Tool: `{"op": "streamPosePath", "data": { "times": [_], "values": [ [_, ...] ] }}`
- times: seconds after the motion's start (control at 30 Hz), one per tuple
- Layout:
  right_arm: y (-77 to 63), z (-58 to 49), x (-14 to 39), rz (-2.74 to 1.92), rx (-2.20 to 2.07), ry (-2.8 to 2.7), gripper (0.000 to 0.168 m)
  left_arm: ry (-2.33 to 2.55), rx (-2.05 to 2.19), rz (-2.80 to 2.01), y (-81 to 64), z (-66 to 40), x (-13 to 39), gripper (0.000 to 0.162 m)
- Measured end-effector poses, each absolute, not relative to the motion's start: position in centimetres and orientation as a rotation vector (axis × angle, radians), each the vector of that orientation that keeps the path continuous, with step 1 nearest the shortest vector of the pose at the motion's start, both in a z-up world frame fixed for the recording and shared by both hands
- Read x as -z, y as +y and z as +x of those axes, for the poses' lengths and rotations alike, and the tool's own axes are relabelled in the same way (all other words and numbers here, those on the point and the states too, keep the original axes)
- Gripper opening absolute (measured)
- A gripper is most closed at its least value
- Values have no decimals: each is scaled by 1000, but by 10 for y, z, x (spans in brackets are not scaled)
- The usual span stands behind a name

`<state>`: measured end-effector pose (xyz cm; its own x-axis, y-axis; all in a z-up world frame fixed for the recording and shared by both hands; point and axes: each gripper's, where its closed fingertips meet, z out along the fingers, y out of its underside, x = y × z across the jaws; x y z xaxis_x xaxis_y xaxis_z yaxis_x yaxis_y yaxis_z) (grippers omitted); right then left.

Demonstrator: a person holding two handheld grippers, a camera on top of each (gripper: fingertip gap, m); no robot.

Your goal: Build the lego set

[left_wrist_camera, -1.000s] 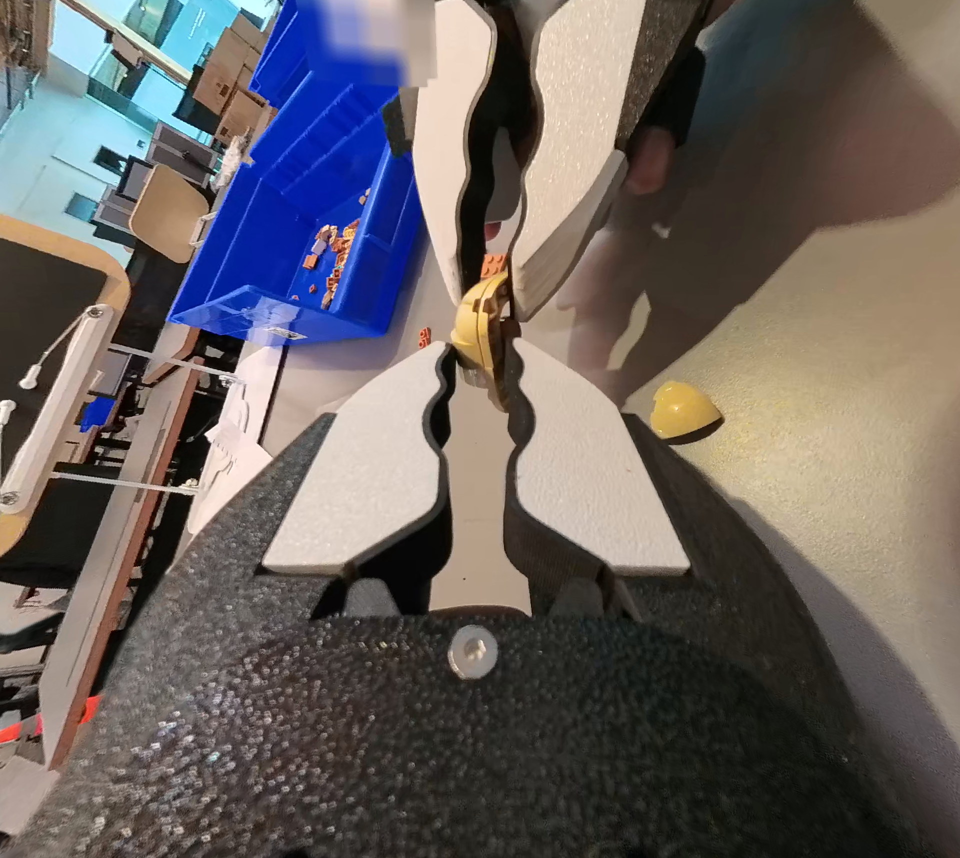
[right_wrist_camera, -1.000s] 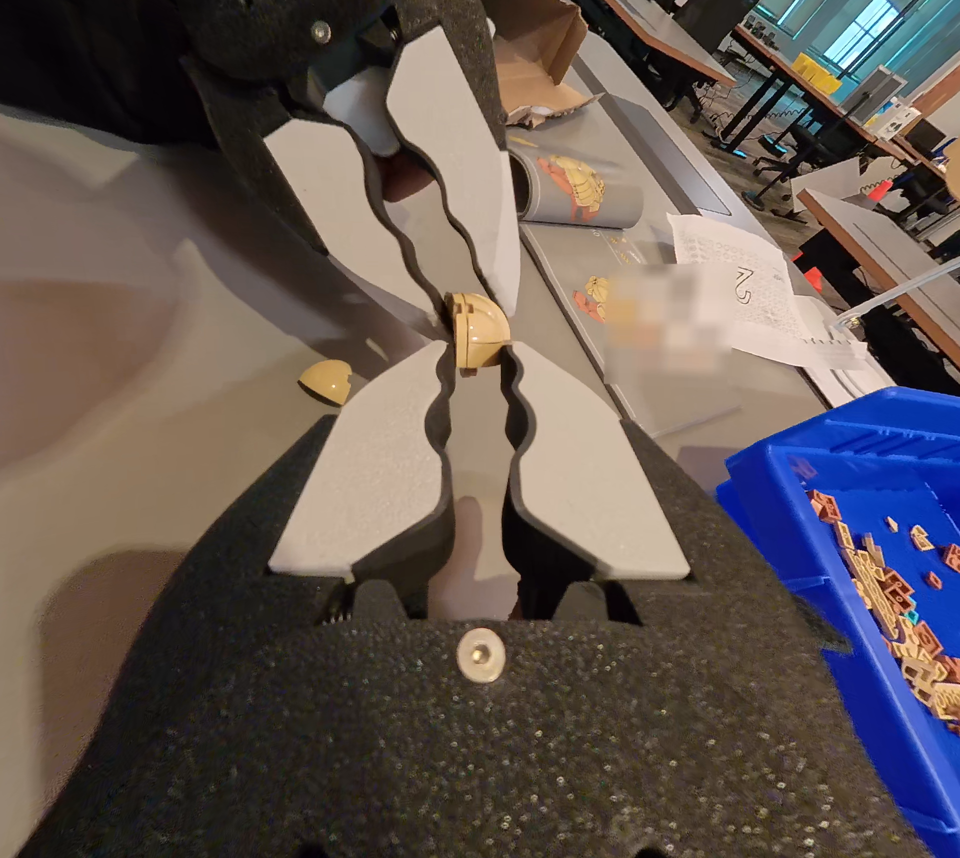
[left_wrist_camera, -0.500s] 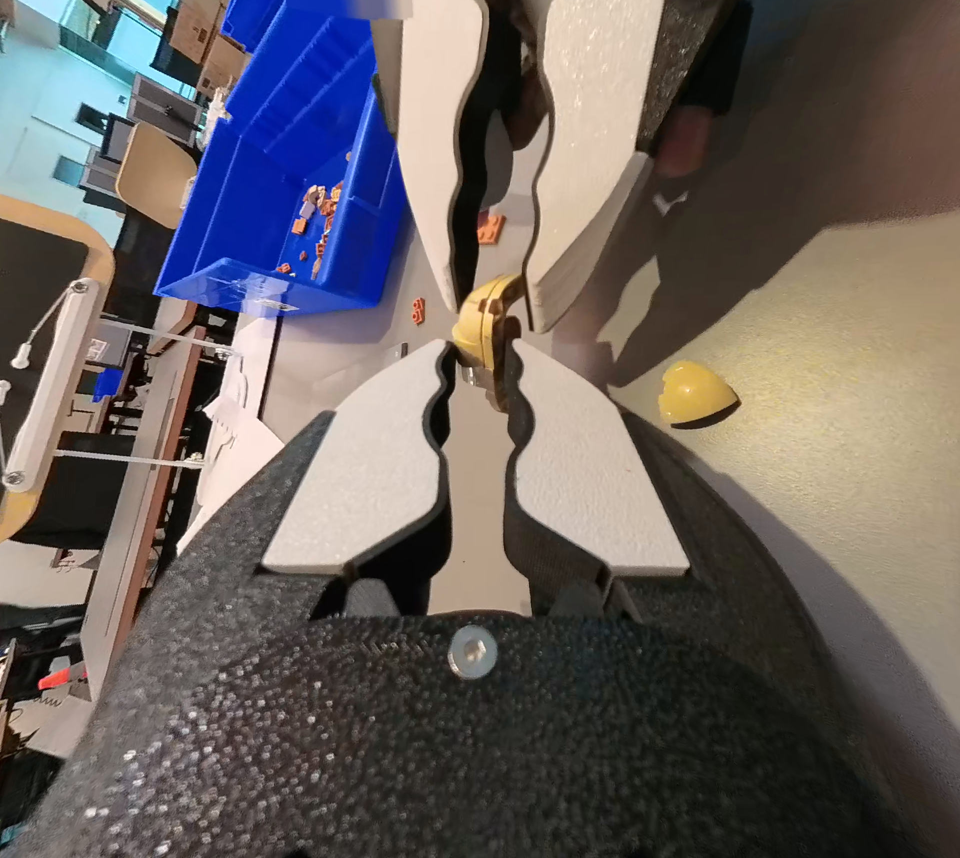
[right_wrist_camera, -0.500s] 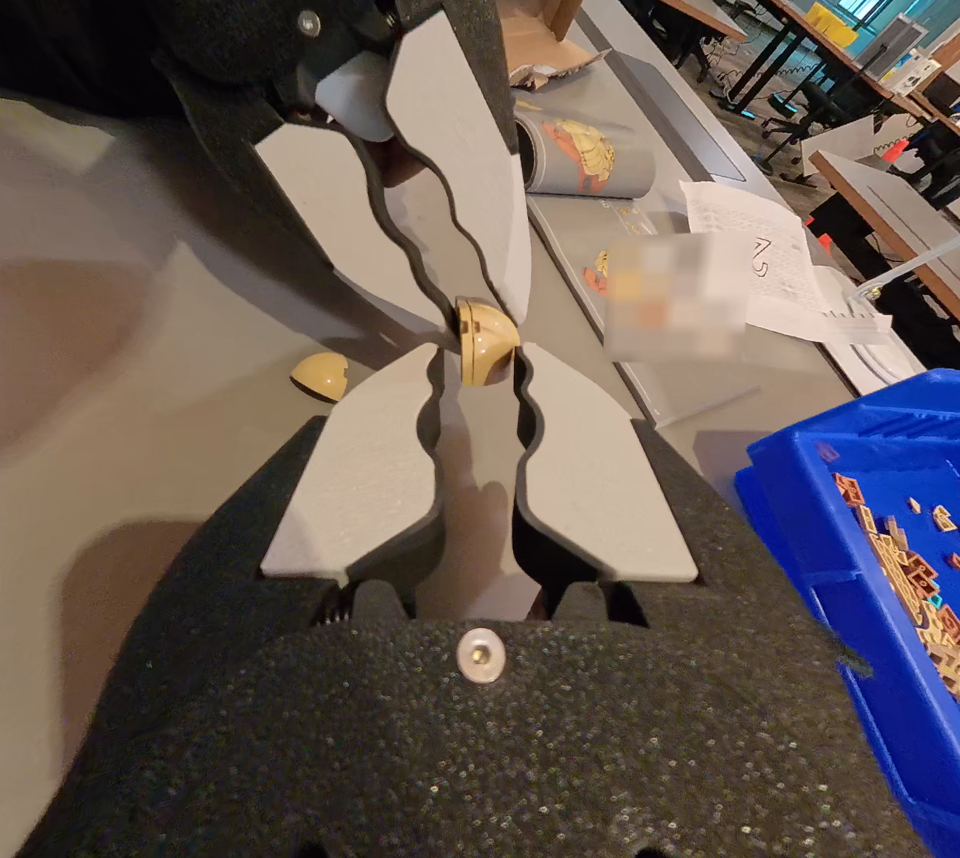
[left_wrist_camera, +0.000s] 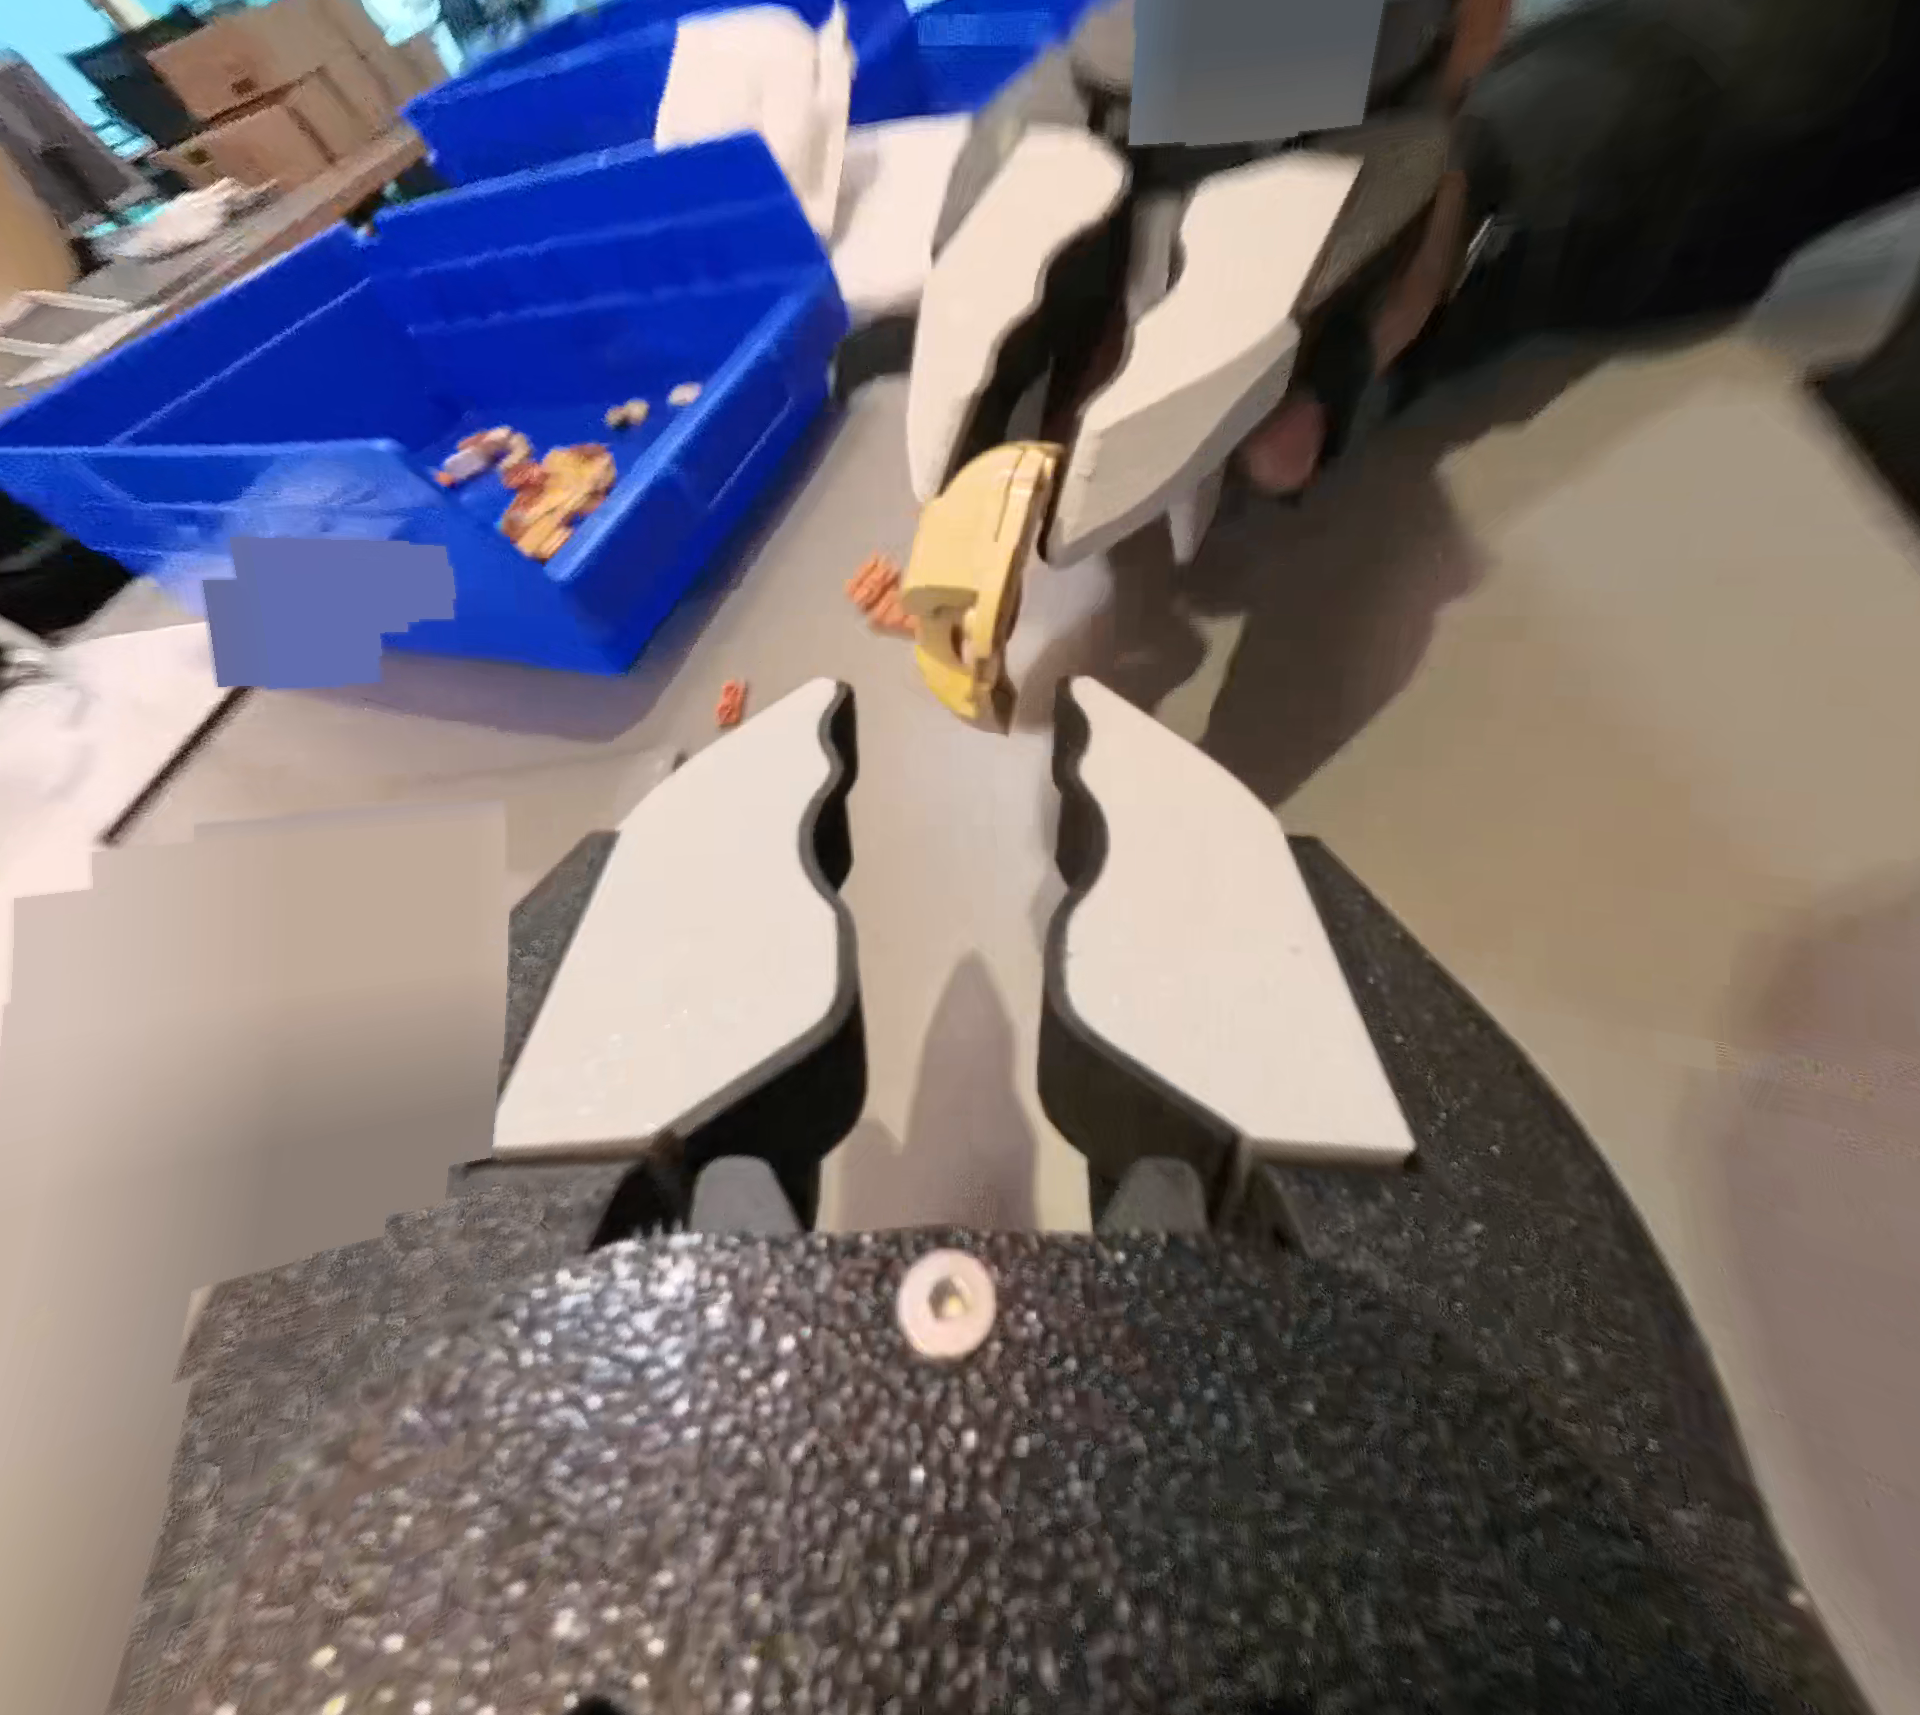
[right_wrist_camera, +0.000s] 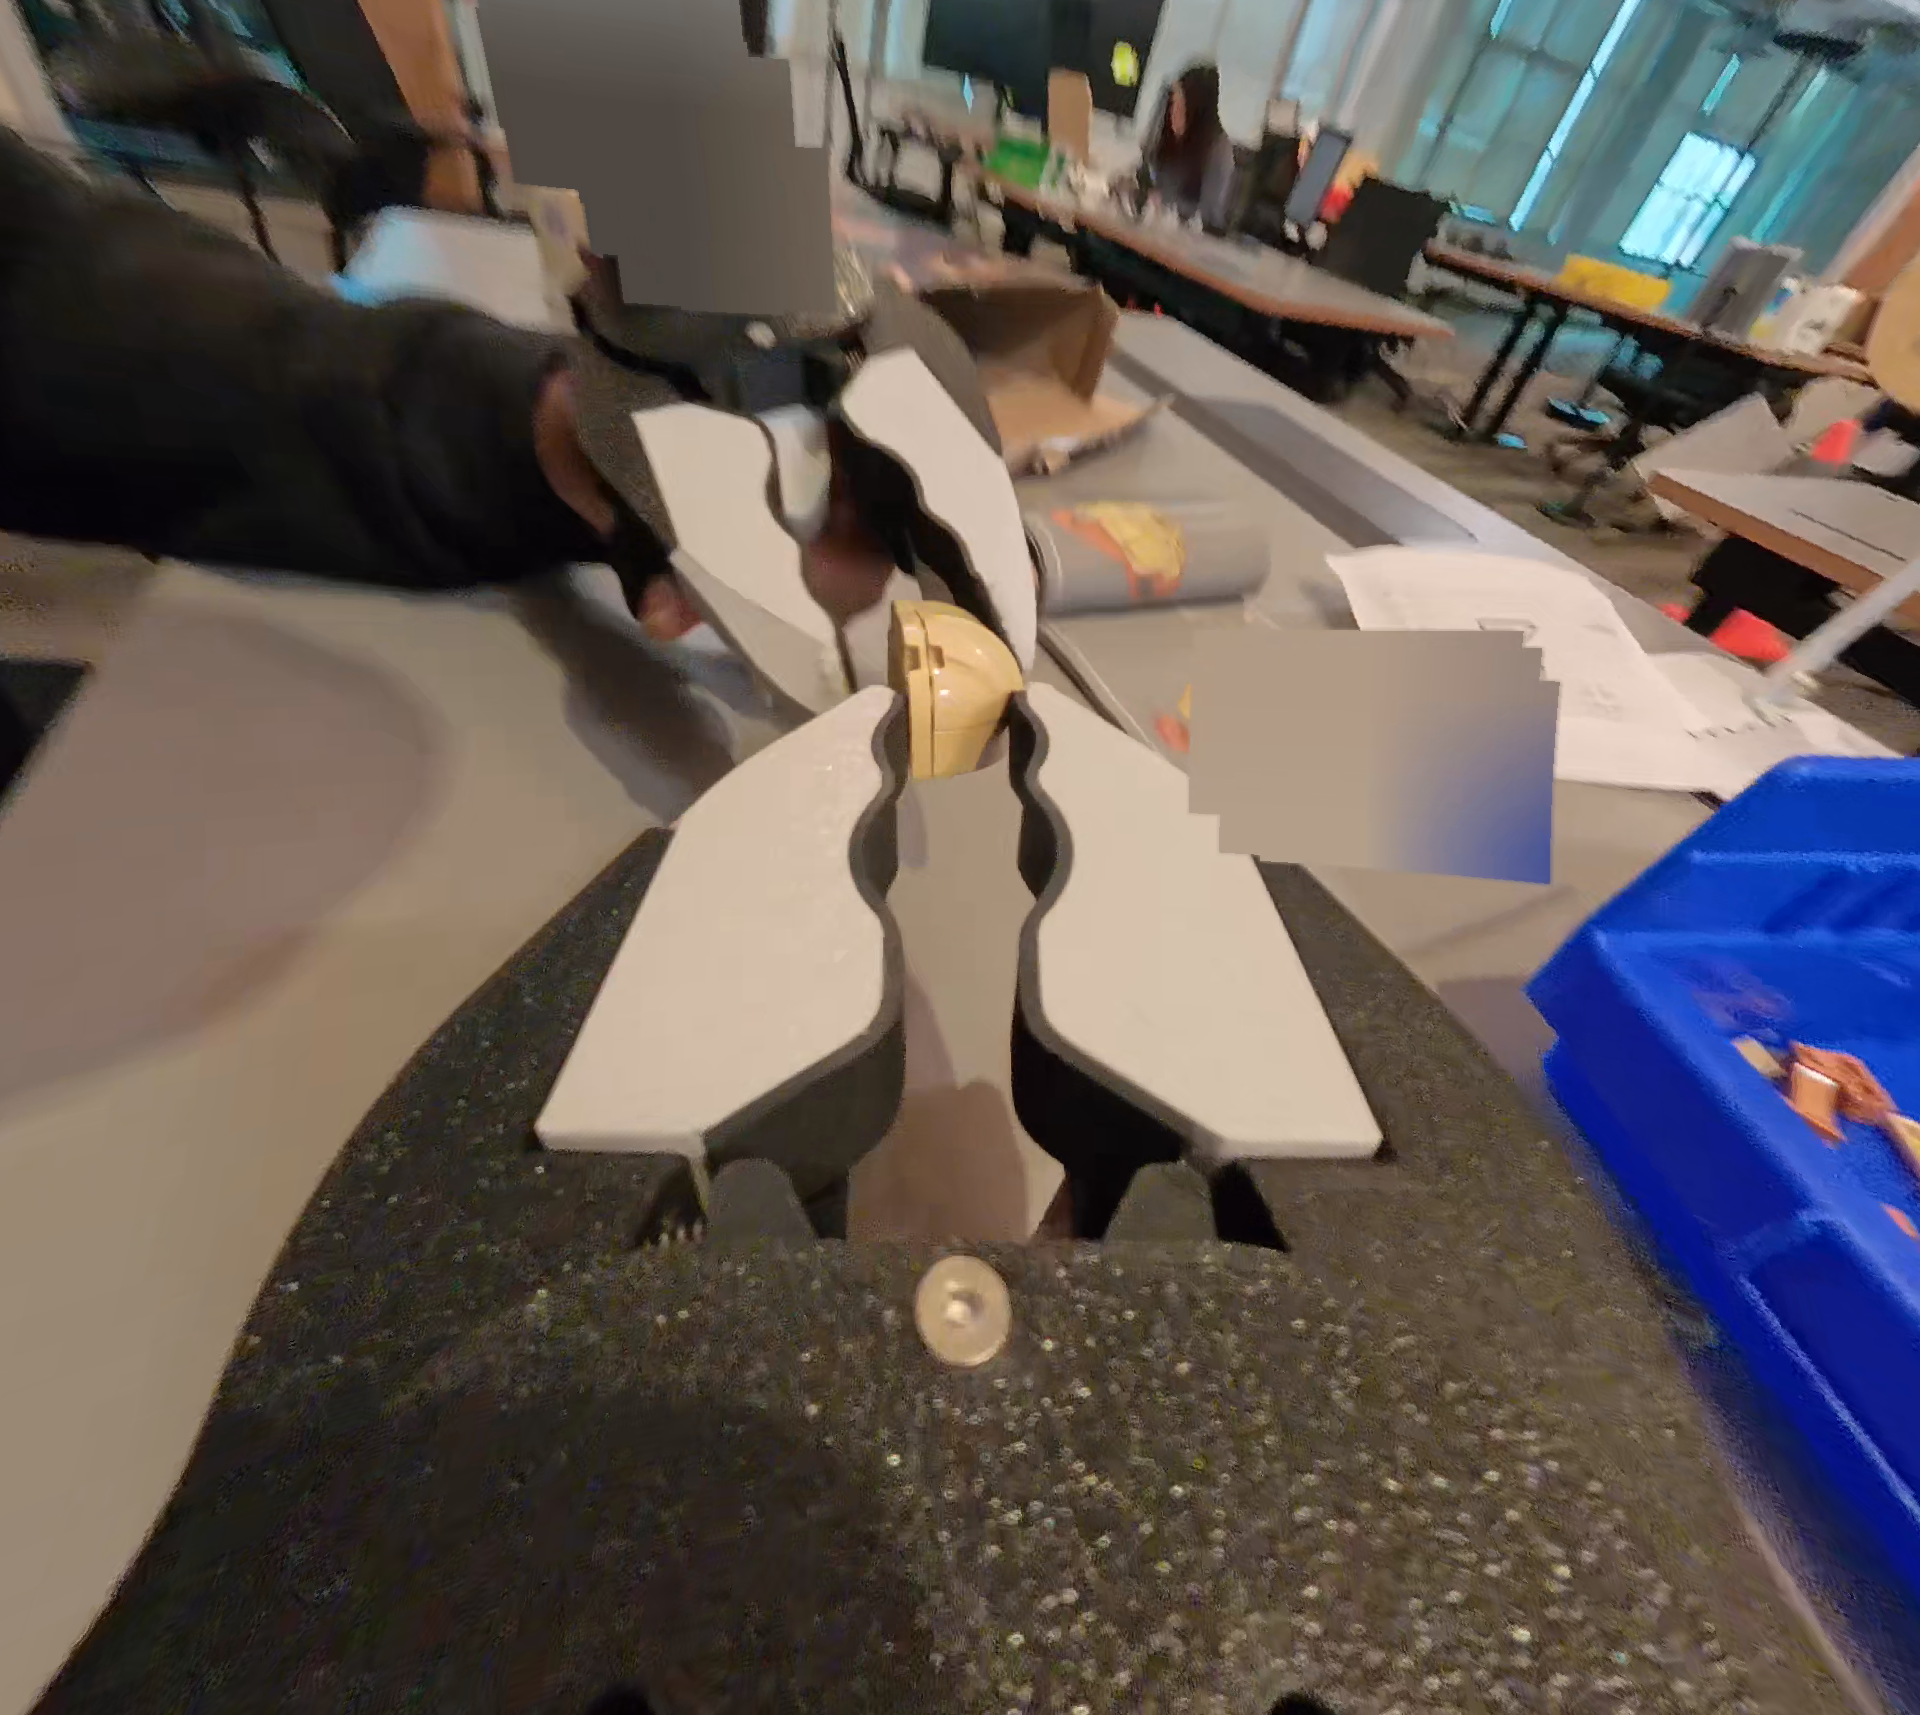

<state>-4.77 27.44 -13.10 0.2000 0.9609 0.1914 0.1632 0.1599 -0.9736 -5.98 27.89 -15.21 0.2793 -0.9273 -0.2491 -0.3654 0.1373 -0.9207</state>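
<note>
Right gripper [right_wrist_camera: 956, 709] clamped on tan dome piece [right_wrist_camera: 951, 689], left gripper [left_wrist_camera: 951, 709] spread, holding nothing

Bin [left_wrist_camera: 582, 460] sits on the desk [left_wrist_camera: 1558, 782]; loose bricks [left_wrist_camera: 551, 491] inside it, a few strays [left_wrist_camera: 883, 600] just beside it, boxes [left_wrist_camera: 270, 76] behind it.
</note>
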Motion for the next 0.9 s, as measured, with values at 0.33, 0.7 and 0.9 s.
{"op": "streamPosePath", "data": {
  "times": [0.33, 0.7, 0.9],
  "values": [
    [253, -54, 114, -1094, -977, -1205, 18, 1093, 1057, -1262, 257, -50, 110, 37],
    [248, -57, 114, -1050, -937, -1220, 18, 1082, 1159, -1247, 248, -44, 109, 26],
    [247, -58, 115, -1044, -901, -1231, 18, 1105, 1088, -1227, 249, -44, 109, 23]
  ]
}}
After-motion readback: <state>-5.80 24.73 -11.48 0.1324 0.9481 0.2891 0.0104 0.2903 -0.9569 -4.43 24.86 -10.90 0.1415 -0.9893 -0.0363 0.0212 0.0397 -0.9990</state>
